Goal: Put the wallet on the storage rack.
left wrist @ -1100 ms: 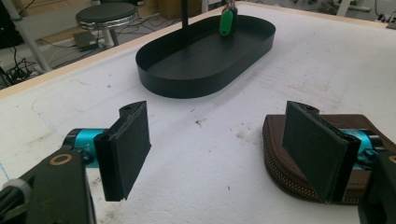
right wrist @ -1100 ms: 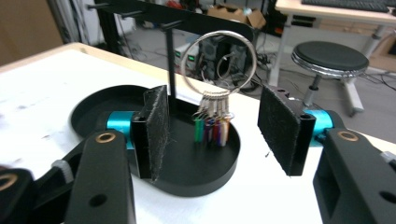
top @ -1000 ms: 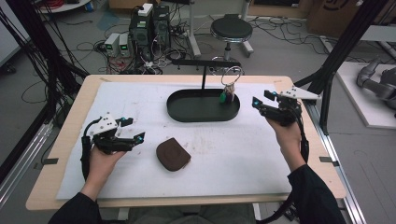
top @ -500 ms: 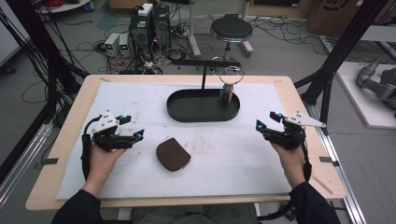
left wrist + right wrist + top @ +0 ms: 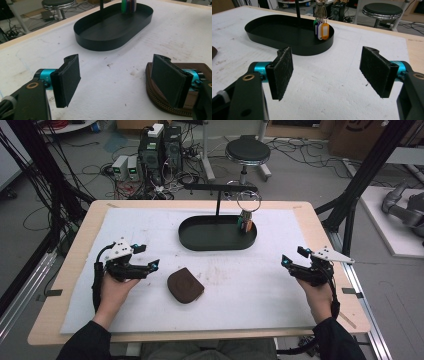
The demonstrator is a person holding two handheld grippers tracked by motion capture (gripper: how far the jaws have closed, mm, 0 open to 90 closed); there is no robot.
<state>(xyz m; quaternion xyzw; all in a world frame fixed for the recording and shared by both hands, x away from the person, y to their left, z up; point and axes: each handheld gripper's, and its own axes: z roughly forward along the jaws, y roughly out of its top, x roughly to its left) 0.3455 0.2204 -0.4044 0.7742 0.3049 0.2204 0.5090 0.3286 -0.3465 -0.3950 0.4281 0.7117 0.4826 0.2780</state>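
1. My left gripper [image 5: 152, 265] rests low over the white-covered tabletop [image 5: 260, 290], jaws wide apart and holding nothing.
2. Just right of it lies the dark brown zippered leather pouch [image 5: 185, 285], flat on the tabletop; one jaw already stands at its edge. Closing off-centre could slide it away rather than lift it.
3. Beyond stands the black oval metal tray [image 5: 200, 240], where a bunch of keys with coloured tags [image 5: 245, 222] hangs from its stand; a careless swing could snag it.
4. My right gripper [image 5: 286, 261] has just been opening its jaws; nothing lies between them.
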